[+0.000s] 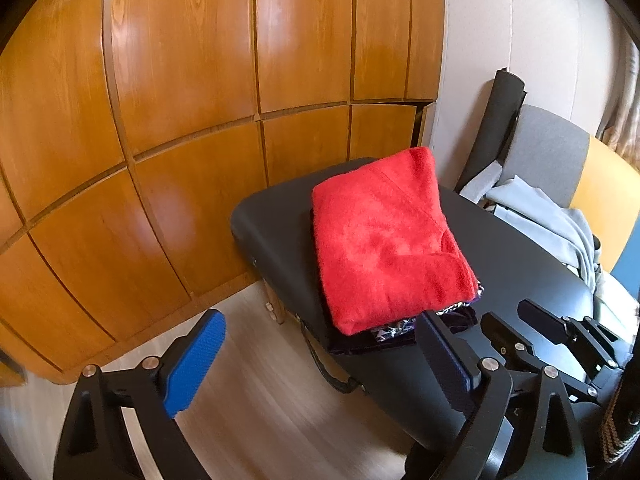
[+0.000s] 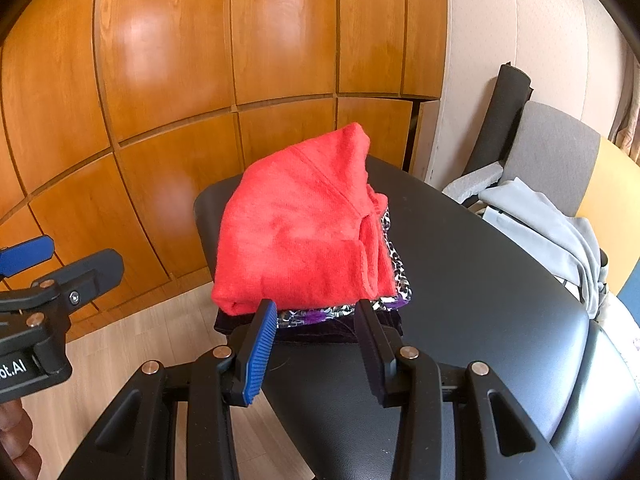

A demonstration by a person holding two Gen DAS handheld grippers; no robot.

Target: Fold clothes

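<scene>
Both grippers are held tilted downward toward a black padded table (image 2: 480,264), near its near end. The left gripper (image 1: 320,356) is spread wide, one blue-padded finger out over the wooden floor (image 1: 248,400) beyond the table's left edge and the other above the table top; nothing is held between them. The right gripper (image 2: 316,340) is seen just in front of the stack of clothes, its jaws partly apart with only bare table between them and no cloth pinched. In the right wrist view, a hand (image 2: 16,440) is glimpsed at the lower left corner under the left gripper's body.

A folded red garment (image 1: 380,240) lies on top of the stack toward the table's left edge and far end. Beneath it a patterned purple-and-white garment (image 2: 320,314) and a dark garment (image 2: 320,334) are seen at the stack's near side. Behind the table's right edge a grey chair (image 1: 544,152) is draped with light grey cloth (image 1: 552,220); a dark rolled mat (image 1: 496,120) leans beside it. Wooden cabinet doors (image 1: 160,120) fill the background.
</scene>
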